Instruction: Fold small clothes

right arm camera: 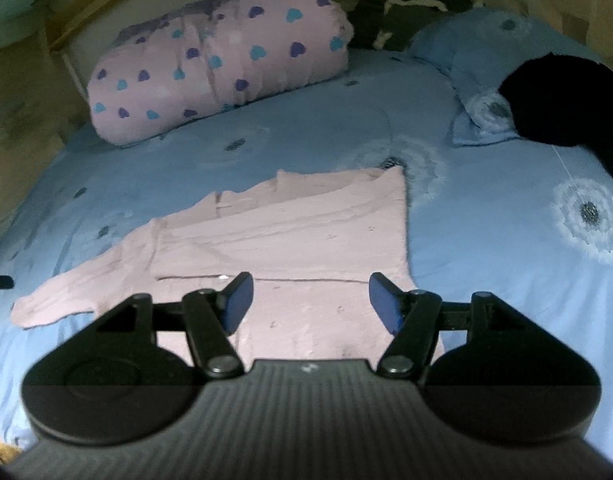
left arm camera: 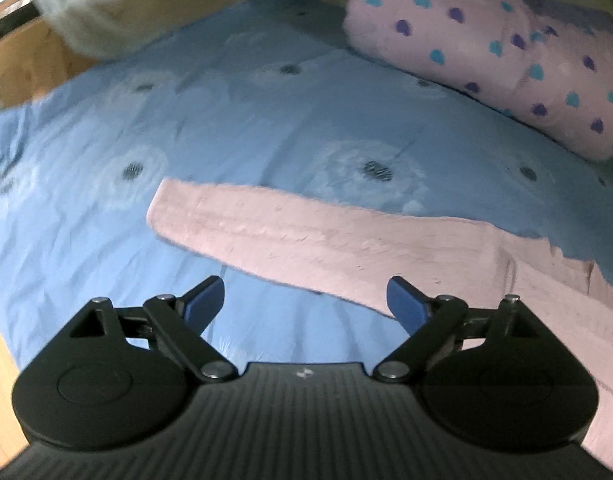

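Both tools hang above the bed point(right arm camera: 486, 216), which is covered in a light blue sheet printed with white dandelion heads; neither touches cloth. The left tool point(left arm camera: 306, 304) has its blue pads spread wide with nothing between them. The right tool point(right arm camera: 310, 304) is also parted and empty.

The small pale pink knitted garment point(right arm camera: 290, 236) lies flat on the sheet, body spread, one long sleeve point(left arm camera: 266, 236) stretched out sideways toward the left side.

Risks, as judged from here:
- The sheet under the garment is soft and wrinkled. A low pinch at the knit's edge could catch sheet along with it and drag the bedding up into the fold.
- The knit looks limp and stretchy. Lifting one point only would likely let the rest sag and bunch, so the fold lands crooked.
- The sleeve runs well out from the body. Folding the body first could leave the sleeve trailing or trapped under it.
- Both views are blurred, so edge positions are uncertain; a pinch aimed at the hem could close on air.
- The rolled pink quilt with blue and purple hearts point(right arm camera: 222, 64) sits well apart at the far side, and the black cloth point(right arm camera: 566, 116) lies on the pillow to the right; neither seems in the way.

Relative position: the sleeve crosses just ahead of the left tool's pads, passing behind its right-hand one. The garment's body lies directly below and ahead of the right tool, its straight side edge running just inside that tool's right-hand pad.
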A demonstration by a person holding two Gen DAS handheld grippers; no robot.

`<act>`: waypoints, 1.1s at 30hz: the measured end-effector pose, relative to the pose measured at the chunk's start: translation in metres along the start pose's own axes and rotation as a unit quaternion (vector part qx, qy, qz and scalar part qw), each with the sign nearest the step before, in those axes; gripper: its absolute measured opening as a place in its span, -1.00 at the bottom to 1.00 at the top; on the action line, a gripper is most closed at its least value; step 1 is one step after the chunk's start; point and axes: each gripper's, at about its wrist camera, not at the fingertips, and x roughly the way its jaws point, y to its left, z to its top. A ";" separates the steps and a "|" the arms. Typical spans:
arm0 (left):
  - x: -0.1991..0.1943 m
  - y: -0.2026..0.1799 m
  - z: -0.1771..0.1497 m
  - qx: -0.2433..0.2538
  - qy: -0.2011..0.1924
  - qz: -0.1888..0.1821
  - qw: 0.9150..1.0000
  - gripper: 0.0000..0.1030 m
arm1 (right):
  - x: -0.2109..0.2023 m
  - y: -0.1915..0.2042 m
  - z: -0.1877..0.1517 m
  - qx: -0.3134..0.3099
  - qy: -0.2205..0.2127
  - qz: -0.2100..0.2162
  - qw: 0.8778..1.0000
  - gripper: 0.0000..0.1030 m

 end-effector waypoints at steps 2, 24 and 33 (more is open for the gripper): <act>0.012 0.013 -0.002 -0.026 0.010 0.004 1.000 0.77 | -0.005 0.006 -0.002 -0.005 -0.005 0.000 1.000 0.28; 0.160 0.058 0.005 -0.179 0.069 0.046 0.980 0.77 | 0.030 0.012 -0.028 -0.004 0.032 -0.044 0.999 0.28; 0.176 0.052 0.007 -0.136 0.035 0.061 0.988 0.34 | 0.034 0.011 -0.034 -0.004 0.037 -0.049 0.998 0.28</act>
